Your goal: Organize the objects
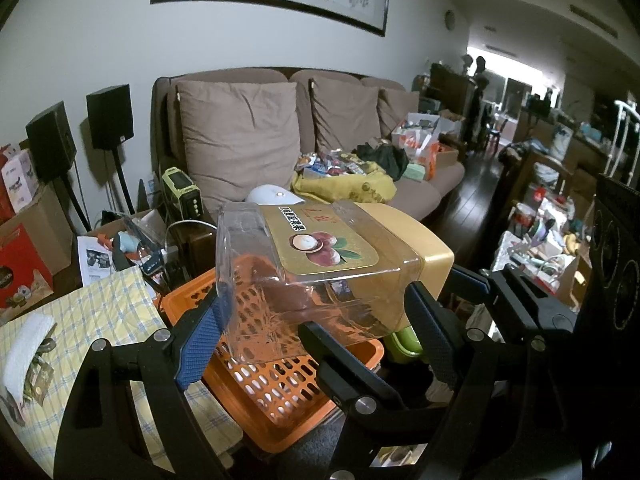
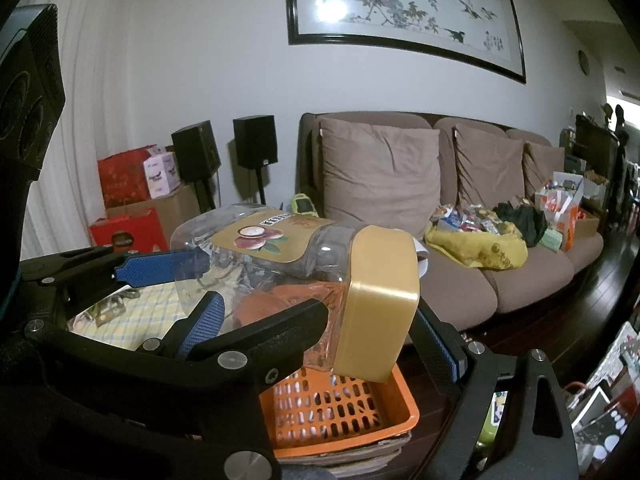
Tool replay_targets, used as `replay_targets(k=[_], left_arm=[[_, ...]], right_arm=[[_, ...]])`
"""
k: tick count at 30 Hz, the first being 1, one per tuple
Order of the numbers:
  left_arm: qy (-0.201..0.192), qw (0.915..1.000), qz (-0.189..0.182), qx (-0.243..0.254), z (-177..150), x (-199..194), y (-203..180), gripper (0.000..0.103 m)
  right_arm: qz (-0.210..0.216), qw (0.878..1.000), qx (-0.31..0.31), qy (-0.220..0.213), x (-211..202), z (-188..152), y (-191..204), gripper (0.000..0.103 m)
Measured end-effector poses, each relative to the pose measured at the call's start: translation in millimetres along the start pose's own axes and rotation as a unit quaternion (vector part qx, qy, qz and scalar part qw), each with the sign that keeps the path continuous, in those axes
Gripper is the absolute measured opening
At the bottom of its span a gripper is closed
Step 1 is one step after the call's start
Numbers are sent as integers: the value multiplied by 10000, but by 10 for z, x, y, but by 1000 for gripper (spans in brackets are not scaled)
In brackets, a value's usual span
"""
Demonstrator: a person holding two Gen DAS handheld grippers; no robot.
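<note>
A clear plastic jar [image 1: 320,276] with a gold label and a tan lid [image 2: 380,300] lies on its side in the air above an orange perforated basket [image 1: 280,436]. My left gripper [image 1: 316,292] is shut on the jar's clear body, its blue pad [image 1: 200,340] pressed against the base end. My right gripper [image 2: 370,316] is shut on the lid end, one finger on each side of the lid. In the right wrist view the left gripper [image 2: 210,280] comes in from the left and the basket [image 2: 400,412] sits below the lid. The jar looks empty.
A yellow checked cloth [image 1: 100,320] with small items lies left of the basket. Behind it stands a brown sofa [image 1: 240,140] piled with packets and a yellow bag [image 1: 352,188]. Black speakers [image 1: 110,116] and red boxes [image 2: 124,180] are at the left. A green object [image 1: 404,340] sits under the lid.
</note>
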State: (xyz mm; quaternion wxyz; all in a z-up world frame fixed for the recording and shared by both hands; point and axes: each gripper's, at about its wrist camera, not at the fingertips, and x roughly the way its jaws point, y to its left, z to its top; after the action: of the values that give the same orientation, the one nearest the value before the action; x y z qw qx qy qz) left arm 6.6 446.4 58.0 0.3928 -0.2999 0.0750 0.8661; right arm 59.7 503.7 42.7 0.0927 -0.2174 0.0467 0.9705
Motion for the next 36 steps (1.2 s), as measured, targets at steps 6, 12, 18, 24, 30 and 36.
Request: replay_targets(k=[6, 12, 18, 24, 30, 36], left_arm=[[50, 10000, 13, -1, -12, 23, 1, 86], [66, 10000, 15, -27, -20, 53, 24, 86], [175, 9998, 37, -117, -107, 187, 79, 86], [214, 9997, 52, -121, -121, 234, 124, 86], [192, 9998, 91, -58, -124, 313, 164, 86], [246, 9997, 59, -55, -170, 454, 267, 86]], right_arm=[[36, 10000, 29, 37, 27, -13, -45, 93], [37, 10000, 16, 85, 73, -9, -39, 93], [80, 9998, 8, 196, 184, -67, -48, 93], [138, 9996, 30, 241, 259, -105, -51, 93], [152, 9996, 78, 221, 323, -125, -39, 93], [136, 9995, 136, 237, 478, -205, -42, 93]])
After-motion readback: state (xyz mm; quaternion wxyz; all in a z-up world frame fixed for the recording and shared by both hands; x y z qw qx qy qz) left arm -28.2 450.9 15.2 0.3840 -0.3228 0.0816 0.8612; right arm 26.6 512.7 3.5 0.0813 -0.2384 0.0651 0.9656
